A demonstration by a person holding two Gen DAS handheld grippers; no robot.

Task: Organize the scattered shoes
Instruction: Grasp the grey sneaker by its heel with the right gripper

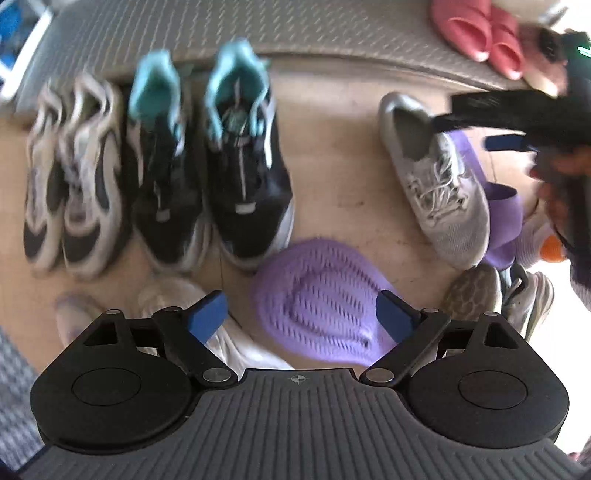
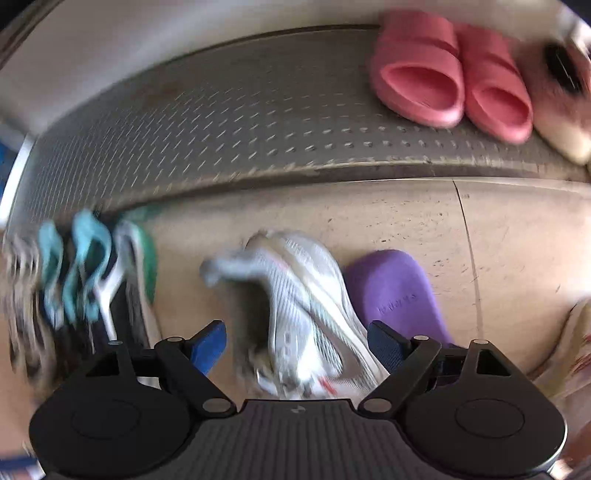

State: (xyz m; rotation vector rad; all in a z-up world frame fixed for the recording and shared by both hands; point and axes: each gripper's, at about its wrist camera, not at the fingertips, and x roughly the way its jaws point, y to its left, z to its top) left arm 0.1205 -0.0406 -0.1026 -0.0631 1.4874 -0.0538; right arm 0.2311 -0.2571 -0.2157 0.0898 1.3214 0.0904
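Left wrist view: left gripper (image 1: 301, 314) fingers spread wide, holding nothing, hovering over an upturned purple rubber slide with ribbed sole (image 1: 321, 295). Two pairs already stand in a row against the grey diamond-plate metal step (image 1: 295, 26): grey-and-white mesh sneakers (image 1: 74, 177) and black trainers with teal lining (image 1: 210, 162). A grey knit lace-up sneaker (image 1: 436, 177) lies loose to the right. Risk: the slick rounded sole could slip from a shallow pinch. Right wrist view: right gripper (image 2: 297, 347) also wide open and empty, straddling the grey sneaker, tipped on its side; a second purple slide (image 2: 391, 291) lies just beside it, and pink foam slides (image 2: 450, 77) sit on the step. Motion blur suggests fast movement; closing now could snag laces.
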